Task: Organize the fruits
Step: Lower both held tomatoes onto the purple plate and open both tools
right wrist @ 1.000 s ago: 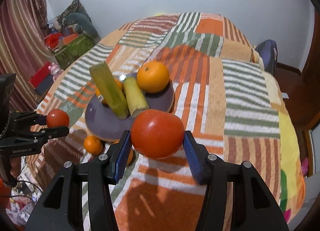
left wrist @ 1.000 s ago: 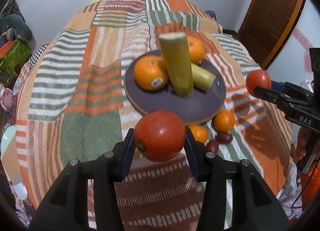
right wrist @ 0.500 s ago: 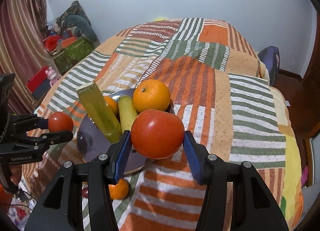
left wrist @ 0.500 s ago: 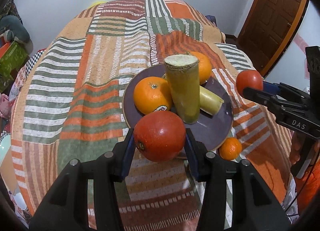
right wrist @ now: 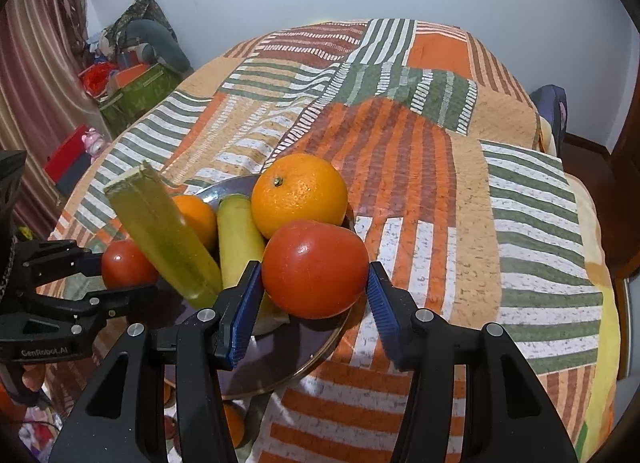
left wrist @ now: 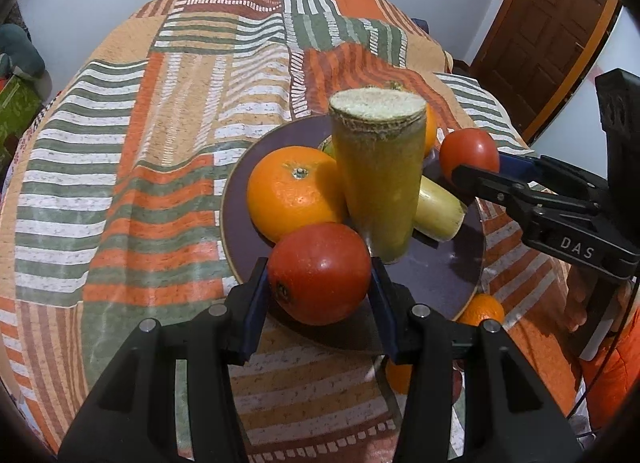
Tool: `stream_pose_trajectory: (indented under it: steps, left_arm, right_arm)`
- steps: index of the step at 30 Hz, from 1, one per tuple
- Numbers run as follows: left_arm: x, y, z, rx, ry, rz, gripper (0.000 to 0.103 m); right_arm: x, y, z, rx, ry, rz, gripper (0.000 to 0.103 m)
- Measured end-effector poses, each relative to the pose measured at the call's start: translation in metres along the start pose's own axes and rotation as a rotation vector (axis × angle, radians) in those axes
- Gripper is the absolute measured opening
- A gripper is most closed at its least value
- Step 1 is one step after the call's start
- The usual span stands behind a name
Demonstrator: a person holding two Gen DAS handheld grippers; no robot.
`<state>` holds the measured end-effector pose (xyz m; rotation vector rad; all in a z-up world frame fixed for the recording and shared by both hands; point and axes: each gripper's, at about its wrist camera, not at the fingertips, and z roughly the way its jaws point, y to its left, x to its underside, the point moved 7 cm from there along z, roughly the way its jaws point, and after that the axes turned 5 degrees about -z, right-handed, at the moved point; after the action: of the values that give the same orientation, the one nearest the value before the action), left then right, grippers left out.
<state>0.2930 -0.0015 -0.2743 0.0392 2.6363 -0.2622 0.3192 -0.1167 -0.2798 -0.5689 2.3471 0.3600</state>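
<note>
Grippers left (left wrist: 319, 289) and right (right wrist: 314, 289) each clamp a tomato over the plate (left wrist: 440, 279) near edge, oranges and stalks plated, small oranges (left wrist: 482, 309) left on bed.

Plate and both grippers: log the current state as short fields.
plate: purple, on striped cloth
on plate: two oranges, upright cane piece, lying cane piece
left gripper: shut on tomato, over plate's near edge
right gripper: shut on second tomato, over plate
off plate: small orange
</note>
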Motion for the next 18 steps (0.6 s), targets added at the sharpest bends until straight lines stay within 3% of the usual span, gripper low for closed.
stream_pose_trajectory:
  steps: [6, 18]
  left_arm:
    - [0.004, 0.000, 0.009, 0.017, 0.027, -0.013, 0.047]
    - [0.002, -0.002, -0.003, -0.003, 0.003, -0.018, 0.049]
  right_arm:
    - [0.001, -0.002, 0.006, -0.004, 0.012, 0.007, 0.049]
    - [0.004, 0.003, 0.001, -0.004, 0.030, -0.014, 0.053]
